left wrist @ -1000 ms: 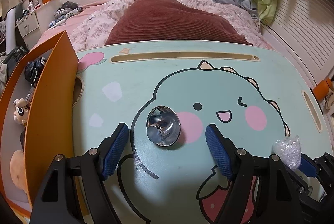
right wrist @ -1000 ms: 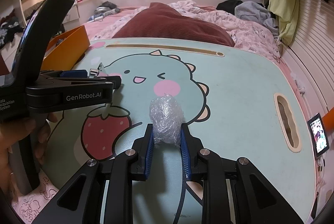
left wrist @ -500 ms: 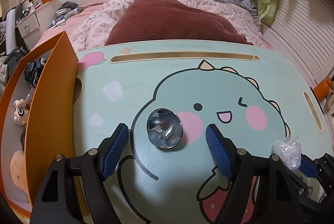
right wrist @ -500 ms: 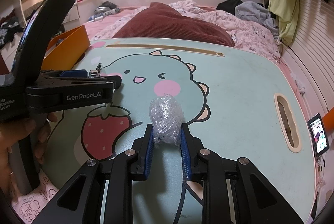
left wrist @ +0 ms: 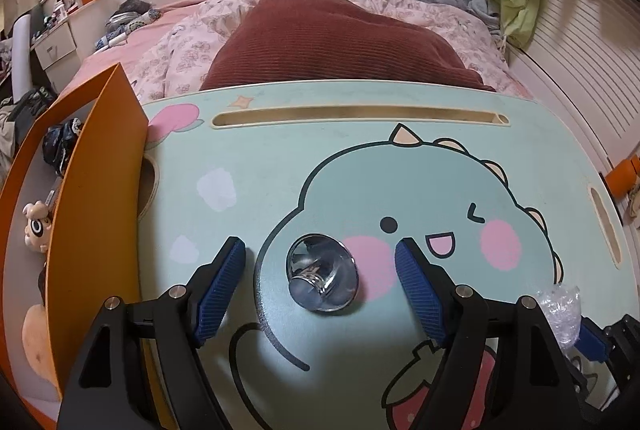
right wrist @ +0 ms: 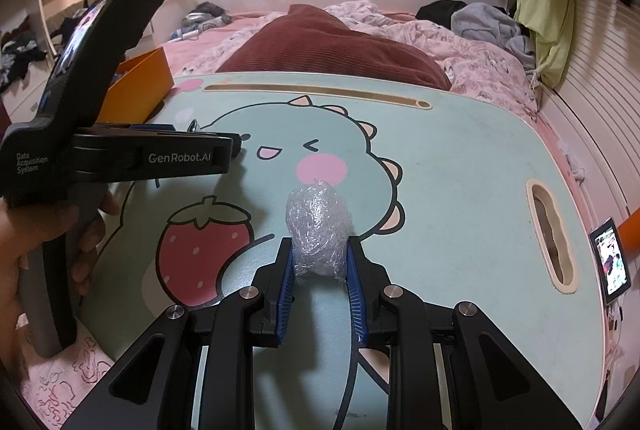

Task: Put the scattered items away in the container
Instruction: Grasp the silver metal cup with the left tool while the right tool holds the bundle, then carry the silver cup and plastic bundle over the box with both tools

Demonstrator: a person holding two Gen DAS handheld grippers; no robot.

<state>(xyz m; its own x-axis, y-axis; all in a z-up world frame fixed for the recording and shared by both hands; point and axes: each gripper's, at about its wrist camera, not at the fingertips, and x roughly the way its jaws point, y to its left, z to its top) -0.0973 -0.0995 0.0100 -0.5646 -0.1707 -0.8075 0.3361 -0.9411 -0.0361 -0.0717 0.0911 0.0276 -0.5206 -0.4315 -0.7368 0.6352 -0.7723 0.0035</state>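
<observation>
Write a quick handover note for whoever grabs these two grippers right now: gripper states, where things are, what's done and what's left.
Right gripper: shut on the plastic wrap ball, just above the lap table.
Left gripper: open, fingers either side of the shiny metal cup, not touching it.
Orange container sits at the table's left edge; a few toys and a dark item are inside.
Left: close on the cup, then drop both items into the container.

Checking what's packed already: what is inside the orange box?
In the orange box, a dark bundle, a small cartoon figure and a tan plush show; its near wall hides the rest.
</observation>
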